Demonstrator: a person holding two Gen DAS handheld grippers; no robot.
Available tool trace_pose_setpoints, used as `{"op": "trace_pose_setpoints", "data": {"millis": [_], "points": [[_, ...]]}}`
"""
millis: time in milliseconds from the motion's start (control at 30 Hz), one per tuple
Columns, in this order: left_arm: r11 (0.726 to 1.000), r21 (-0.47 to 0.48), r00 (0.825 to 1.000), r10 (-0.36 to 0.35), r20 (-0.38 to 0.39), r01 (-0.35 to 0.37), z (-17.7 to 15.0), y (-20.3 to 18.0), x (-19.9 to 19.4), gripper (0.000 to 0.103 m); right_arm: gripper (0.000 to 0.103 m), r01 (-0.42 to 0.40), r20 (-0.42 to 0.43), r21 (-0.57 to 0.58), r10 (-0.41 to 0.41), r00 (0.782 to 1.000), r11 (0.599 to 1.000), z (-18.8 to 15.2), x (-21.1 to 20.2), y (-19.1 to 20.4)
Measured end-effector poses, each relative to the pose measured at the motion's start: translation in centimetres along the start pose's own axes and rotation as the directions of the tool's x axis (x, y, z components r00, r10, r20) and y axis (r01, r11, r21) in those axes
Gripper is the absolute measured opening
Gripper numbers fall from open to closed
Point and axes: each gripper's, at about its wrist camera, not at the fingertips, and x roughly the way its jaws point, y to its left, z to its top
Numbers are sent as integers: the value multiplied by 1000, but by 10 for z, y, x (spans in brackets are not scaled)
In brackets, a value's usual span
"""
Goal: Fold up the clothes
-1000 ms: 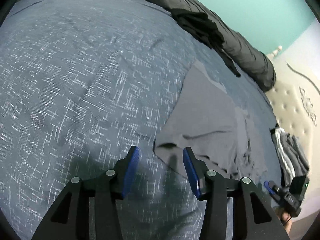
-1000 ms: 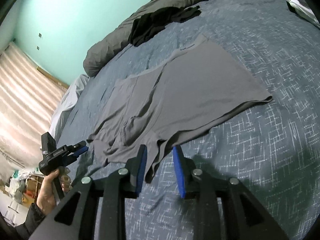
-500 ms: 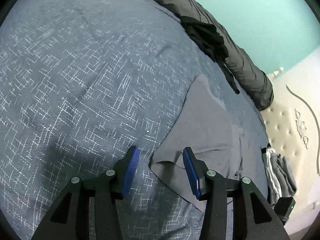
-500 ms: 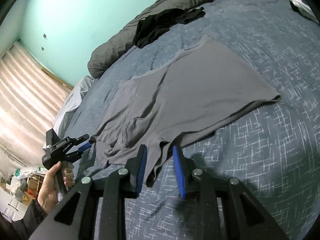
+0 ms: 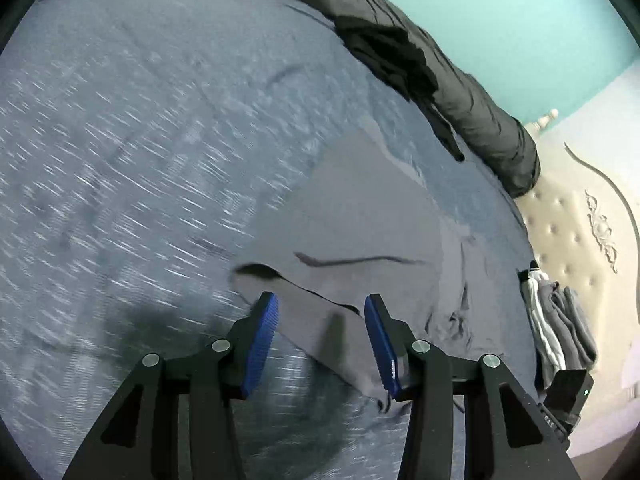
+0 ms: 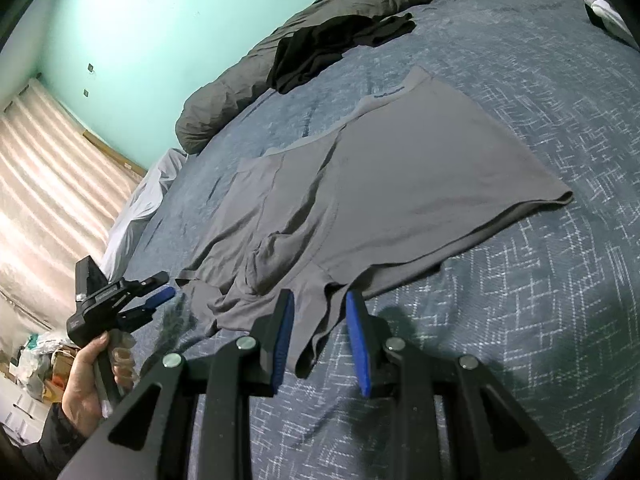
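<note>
Grey boxer shorts (image 6: 400,184) lie spread flat on the blue patterned bedspread (image 6: 540,300), waistband far, leg hems near. My right gripper (image 6: 320,320) hovers open over the near leg hem, which lies loose between its blue pads. My left gripper (image 5: 320,320) is open too, low over the other leg's hem (image 5: 304,300), whose corner curls up just ahead of the left pad. In the right wrist view a hand holds the left gripper (image 6: 160,286) at the shorts' left corner. The shorts (image 5: 360,220) are blurred in the left wrist view.
A black garment (image 6: 320,52) lies on a rolled dark grey duvet (image 6: 248,80) along the teal wall. Folded grey clothes (image 5: 560,328) sit by the tufted headboard (image 5: 568,216). White clothing (image 6: 600,4) lies at the far right corner. The right gripper's body (image 5: 568,396) shows low right.
My left gripper has slid sideways toward the shorts, so the leg hem now lies between its fingers. The right gripper has stayed put.
</note>
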Motion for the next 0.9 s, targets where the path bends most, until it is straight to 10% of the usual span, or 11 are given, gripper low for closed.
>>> {"op": "trace_pose_setpoints", "data": {"millis": [300, 600, 900], "points": [[998, -6, 997, 65, 35, -65, 7, 1, 14, 47, 26, 4, 21, 20, -4, 1000, 1000, 1, -9, -7], [998, 22, 997, 58, 46, -59, 11, 5, 11, 1, 26, 2, 13, 19, -2, 1000, 1000, 0, -6, -5], [1000, 9, 1000, -7, 25, 7, 9, 4, -2, 1, 26, 5, 7, 24, -5, 1000, 1000, 1, -4, -6]]}}
